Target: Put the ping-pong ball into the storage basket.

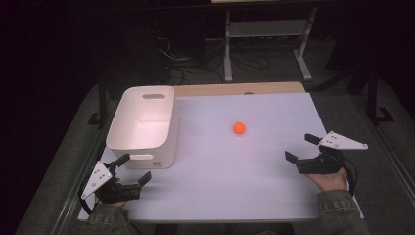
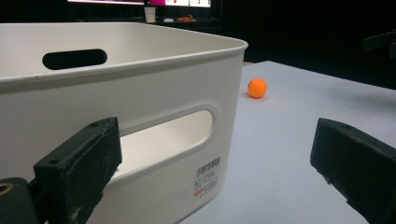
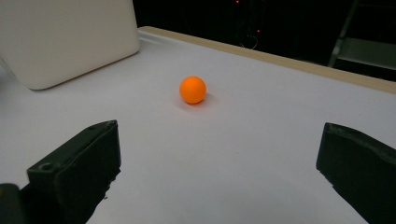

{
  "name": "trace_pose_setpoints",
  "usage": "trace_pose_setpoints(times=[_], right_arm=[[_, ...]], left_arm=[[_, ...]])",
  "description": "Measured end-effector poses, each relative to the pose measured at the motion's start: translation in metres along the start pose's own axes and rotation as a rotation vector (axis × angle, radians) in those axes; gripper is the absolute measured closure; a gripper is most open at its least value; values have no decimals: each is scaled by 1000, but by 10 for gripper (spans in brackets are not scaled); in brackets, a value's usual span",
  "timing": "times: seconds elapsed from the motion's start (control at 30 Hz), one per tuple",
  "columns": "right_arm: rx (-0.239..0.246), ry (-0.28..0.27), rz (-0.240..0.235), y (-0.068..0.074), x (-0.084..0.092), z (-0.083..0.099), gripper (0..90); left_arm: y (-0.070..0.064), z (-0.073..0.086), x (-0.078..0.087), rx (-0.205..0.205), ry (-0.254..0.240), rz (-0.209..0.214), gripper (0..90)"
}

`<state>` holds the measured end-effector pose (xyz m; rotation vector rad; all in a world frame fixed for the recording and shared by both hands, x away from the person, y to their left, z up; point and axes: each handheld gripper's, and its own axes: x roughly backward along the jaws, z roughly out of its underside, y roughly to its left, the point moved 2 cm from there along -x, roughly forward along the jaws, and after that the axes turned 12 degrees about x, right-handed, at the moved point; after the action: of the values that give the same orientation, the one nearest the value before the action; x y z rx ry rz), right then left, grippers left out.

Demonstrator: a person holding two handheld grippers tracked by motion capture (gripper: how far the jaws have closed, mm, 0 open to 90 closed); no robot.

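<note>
Right now both grippers sit low at the near edge of the white worktop (image 1: 220, 181), each in a person's hand, sleeves coming in from the bottom of the high view. Left gripper (image 1: 131, 171) is at the near left corner, jaws spread wide with nothing between them — its tips just beside the near wall of the white bin (image 1: 142, 125). Left gripper view has that bin wall close ahead, handle slot and a barcode sticker (image 2: 207, 175) on it. Right gripper (image 1: 301, 147) is at the right side, jaws also spread wide and holding nothing, pointed toward the middle of the worktop. Orange ball (image 1: 239, 128) rests on the bare surface around the middle, well apart from both grippers, right of the bin and not touching it. Right gripper view shows the ball (image 3: 192, 89) straight ahead between the lines of the two jaws — bin corner at upper left. Bin stands upright, inside looks bare. Dark floor with cables (image 1: 195, 63) and a metal frame (image 1: 264, 36) behind the worktop.
</note>
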<state>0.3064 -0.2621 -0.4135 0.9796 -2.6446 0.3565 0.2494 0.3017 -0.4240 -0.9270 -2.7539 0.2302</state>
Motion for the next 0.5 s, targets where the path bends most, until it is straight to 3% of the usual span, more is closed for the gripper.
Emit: trace_pose_setpoints(times=[0.5], right_arm=[[8,29,-16,3,-3,-6,0]], left_arm=[[0,0,0,-4,2,-7,16]])
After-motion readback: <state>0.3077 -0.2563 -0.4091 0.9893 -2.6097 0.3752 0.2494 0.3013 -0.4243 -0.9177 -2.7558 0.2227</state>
